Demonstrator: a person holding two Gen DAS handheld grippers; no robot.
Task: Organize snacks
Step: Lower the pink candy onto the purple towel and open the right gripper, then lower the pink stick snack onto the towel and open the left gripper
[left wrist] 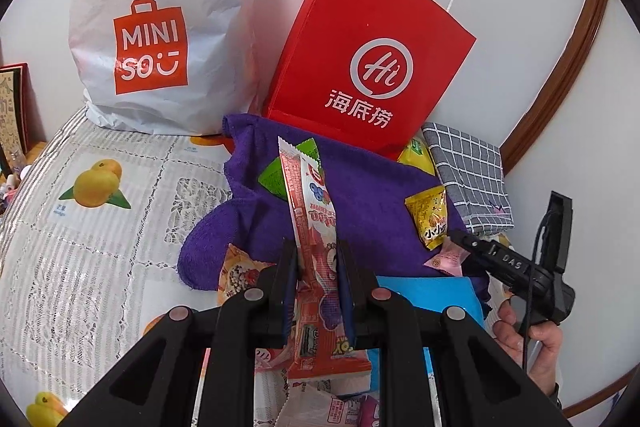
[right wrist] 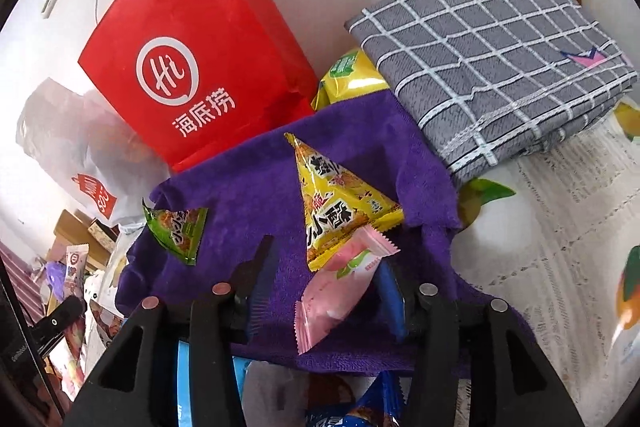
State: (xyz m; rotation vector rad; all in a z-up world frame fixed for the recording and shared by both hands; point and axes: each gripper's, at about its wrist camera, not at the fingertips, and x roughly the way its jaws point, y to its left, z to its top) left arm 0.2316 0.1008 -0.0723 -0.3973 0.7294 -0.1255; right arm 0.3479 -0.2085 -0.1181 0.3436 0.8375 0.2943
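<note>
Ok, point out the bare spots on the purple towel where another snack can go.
The purple towel is bare in its middle, between the green triangle packet and the yellow triangle packet, and along the strip below the red bag. It is crowded beside the pink candy.

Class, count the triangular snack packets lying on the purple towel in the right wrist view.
2: a green packet near the purple towel's left edge, and a yellow packet in the middle. Others may be hidden.

Snack packets (right wrist: 340, 203) lie on a towel (right wrist: 248, 163) — paper bag (right wrist: 192, 59) behind it, folded cloth (right wrist: 492, 59) to its right
</note>
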